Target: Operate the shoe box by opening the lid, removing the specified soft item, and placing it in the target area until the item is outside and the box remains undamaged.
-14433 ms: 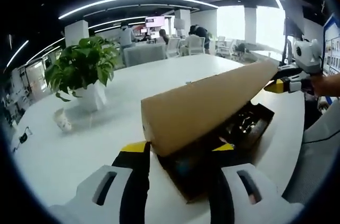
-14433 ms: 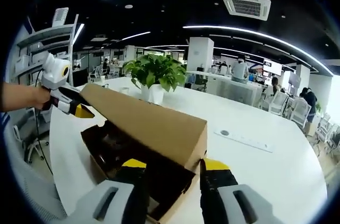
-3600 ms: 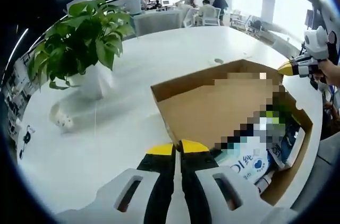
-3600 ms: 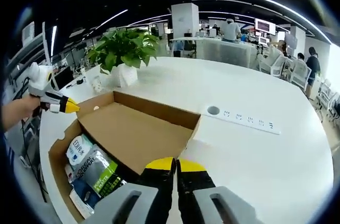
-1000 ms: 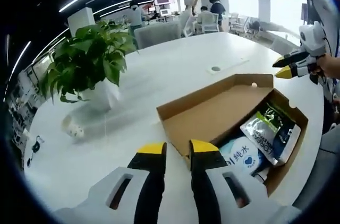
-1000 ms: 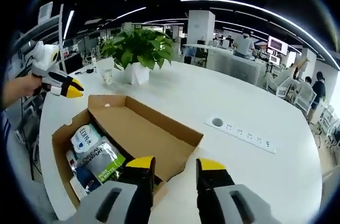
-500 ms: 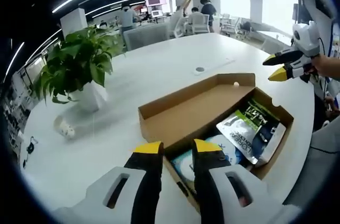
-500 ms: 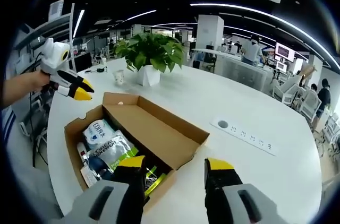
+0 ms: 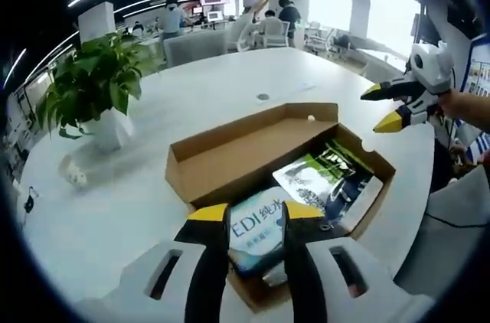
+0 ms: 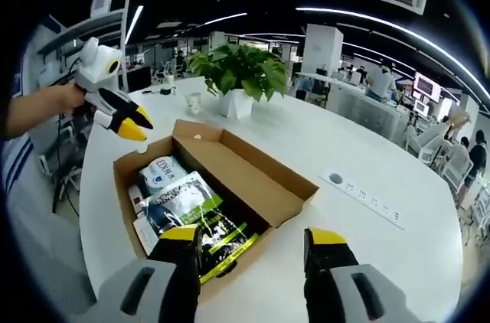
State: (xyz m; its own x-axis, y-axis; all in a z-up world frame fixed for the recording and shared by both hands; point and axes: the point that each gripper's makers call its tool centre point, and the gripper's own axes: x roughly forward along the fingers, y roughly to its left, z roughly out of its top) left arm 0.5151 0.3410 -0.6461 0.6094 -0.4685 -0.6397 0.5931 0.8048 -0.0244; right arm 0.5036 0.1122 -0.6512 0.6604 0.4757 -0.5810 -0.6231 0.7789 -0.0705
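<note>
Worktop (image 9: 115, 208): a large white oval surface is carrying everything; an office with desks and seated people is showing far behind it.
Potted plant (image 9: 86, 92): a leafy green plant in a white pot is standing at the far left in the left gripper view, well apart from the box; a small paper cup (image 9: 74, 177) is sitting near it.
Shoe box (image 9: 230, 156): a brown cardboard box is lying open on the worktop, its lid folded flat back toward the far side.
Soft items: a white and blue pack (image 9: 256, 227) is lying at the near end of the box in the left gripper view; a grey and green pouch (image 9: 325, 174) is lying just beside it, both inside the box.
Left gripper (image 9: 256, 214): its two yellow-tipped jaws are standing slightly apart, hovering over the near end of the box with the white and blue pack between them; I cannot tell whether they are touching it.
Right gripper (image 10: 254, 239): its jaws are standing wide apart over the near side of the box, holding nothing; the pouch is lying below the left jaw.
Power strip (image 10: 367, 202): a flat white strip is lying on the worktop to the right of the box in the right gripper view.
</note>
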